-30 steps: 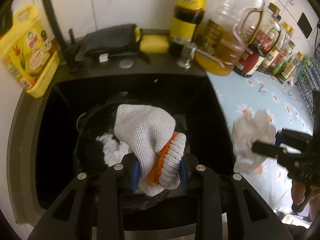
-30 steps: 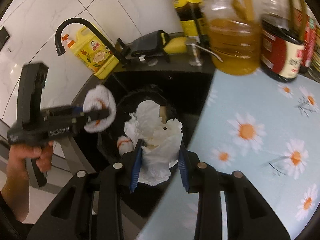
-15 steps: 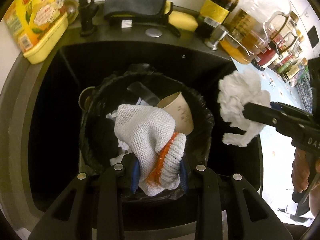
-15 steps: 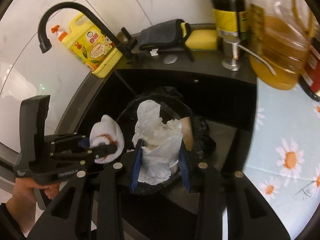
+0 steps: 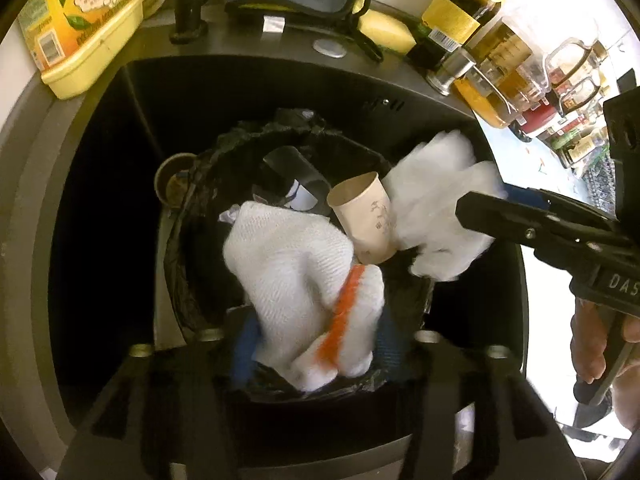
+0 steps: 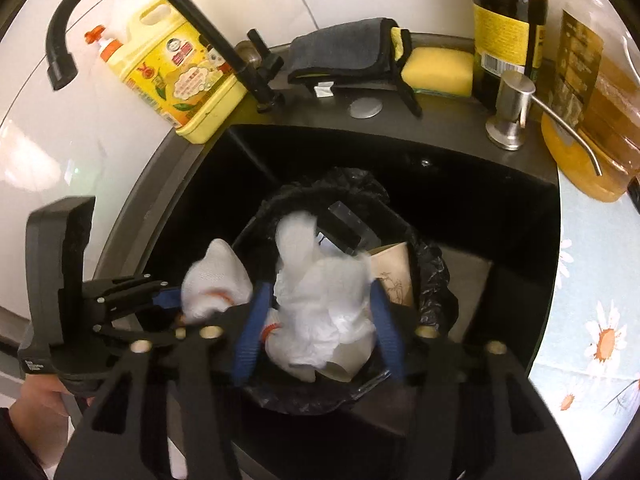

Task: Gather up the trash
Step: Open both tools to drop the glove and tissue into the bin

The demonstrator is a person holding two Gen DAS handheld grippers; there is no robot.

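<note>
In the left wrist view, the left gripper (image 5: pixel 316 344) points down over the black-lined trash bin (image 5: pixel 192 240) standing in the dark sink (image 5: pixel 100 200), its blue-padded jaws clamped on a knitted white glove (image 5: pixel 296 280) with an orange cuff band, beside a tan paper cup (image 5: pixel 366 220) lying in the bin. In the right wrist view, the right gripper (image 6: pixel 320 328) hangs over the same bin, closed on a crumpled, soft white tissue wad (image 6: pixel 320 292), with the person's left hand (image 6: pixel 38 394) low at the left.
</note>
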